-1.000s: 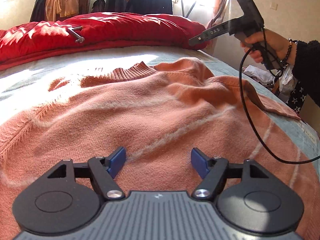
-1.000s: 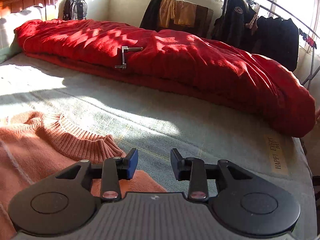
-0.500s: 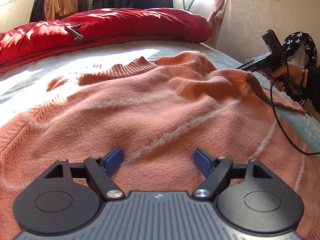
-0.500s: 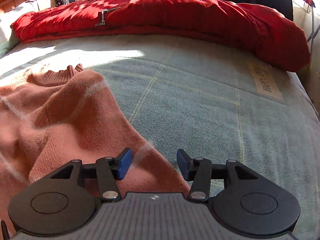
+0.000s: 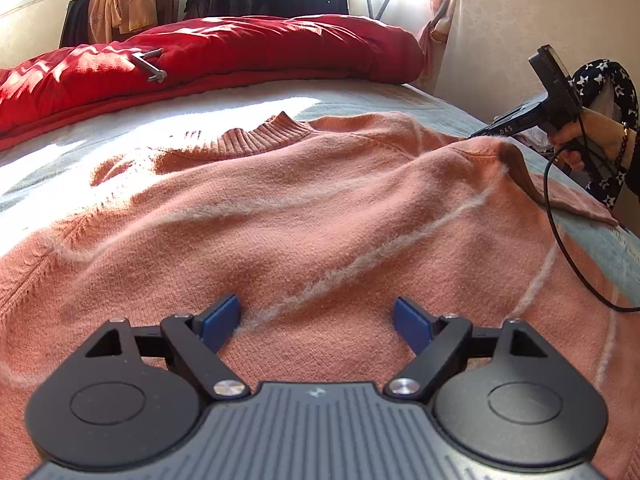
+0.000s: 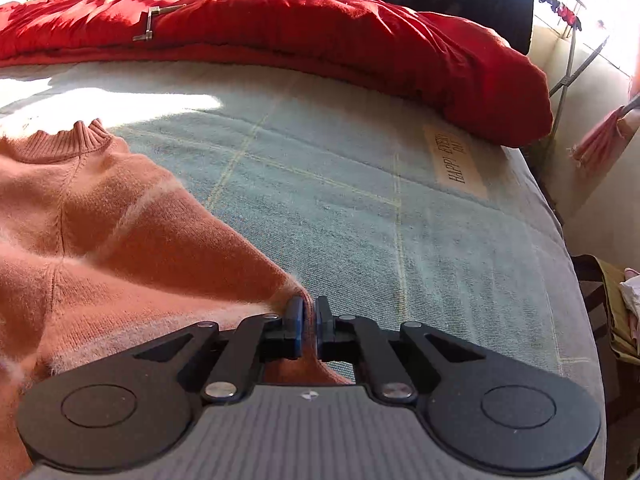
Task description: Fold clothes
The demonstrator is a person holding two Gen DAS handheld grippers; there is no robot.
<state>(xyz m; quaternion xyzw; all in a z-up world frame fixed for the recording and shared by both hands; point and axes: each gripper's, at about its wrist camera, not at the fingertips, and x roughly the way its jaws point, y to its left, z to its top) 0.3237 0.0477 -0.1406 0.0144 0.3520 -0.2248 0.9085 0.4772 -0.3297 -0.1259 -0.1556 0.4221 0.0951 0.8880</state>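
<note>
Right gripper (image 6: pixel 307 322) dropped to the sweater's (image 5: pixel 304 216) right edge and clamped down on a pinch of knit. Left gripper (image 5: pixel 316 320) hovers over the body, jaws opening with nothing between them. Sweater's spread flat on the bed (image 6: pixel 380 208). Looks like the first side fold; next, carry that edge inward.

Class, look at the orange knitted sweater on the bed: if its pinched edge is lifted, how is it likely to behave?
The sweater is probably floppy: it already lies in soft folds and peaks where the right tongs pinch its edge. It will likely drape and trail, since most of it sprawls across the bed. Its fuzzy knit looks unlikely to slip from the pads.
</note>
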